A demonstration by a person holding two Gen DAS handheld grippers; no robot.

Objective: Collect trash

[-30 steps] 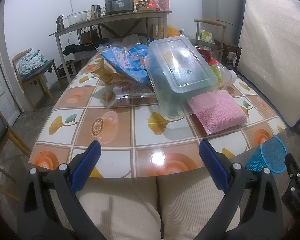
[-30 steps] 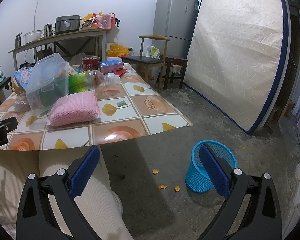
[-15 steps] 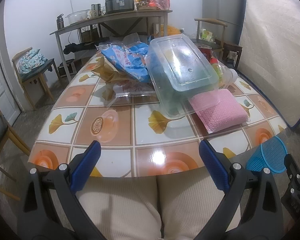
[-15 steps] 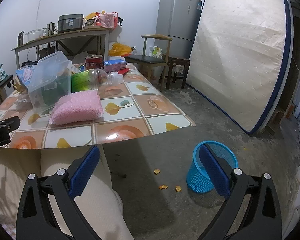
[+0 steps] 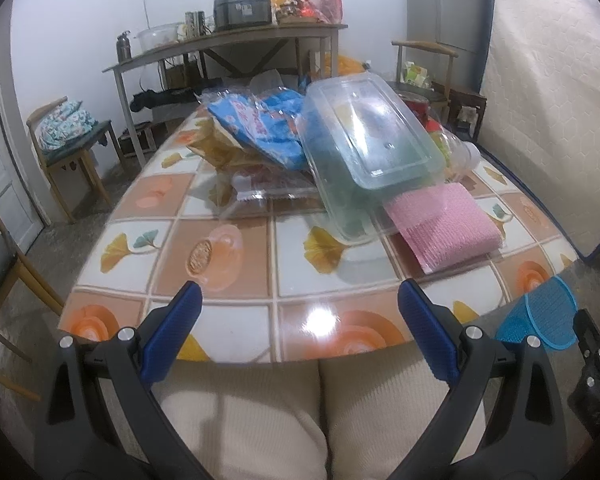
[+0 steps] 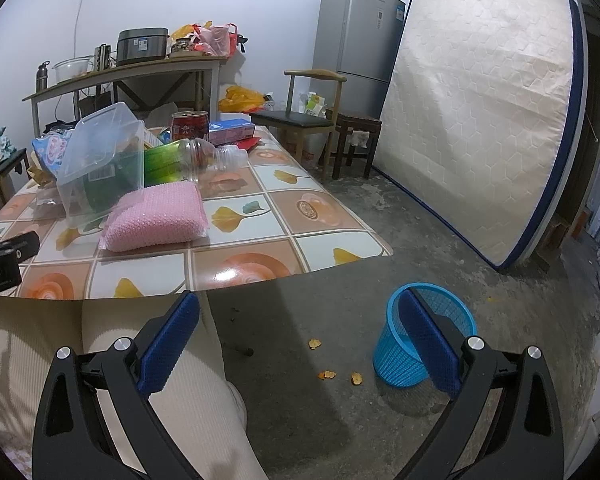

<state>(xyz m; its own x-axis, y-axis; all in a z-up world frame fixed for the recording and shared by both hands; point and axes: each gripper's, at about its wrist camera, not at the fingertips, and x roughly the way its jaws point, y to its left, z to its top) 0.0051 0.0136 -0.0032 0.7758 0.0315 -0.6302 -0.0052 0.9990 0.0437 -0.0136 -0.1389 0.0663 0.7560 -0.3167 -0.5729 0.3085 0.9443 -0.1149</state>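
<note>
both the left gripper and right gripper stay spread apart and empty over the lap, barely shifted in 1 second, so no trash is picked yet: pile on the table, blue basket near right on the floor.

Both grippers low over the person's lap, cream-trousered legs side by side. Left gripper spread wide, nothing betw. its blue pads. Right gripper same, gaping & empty, angled off to the right
</note>
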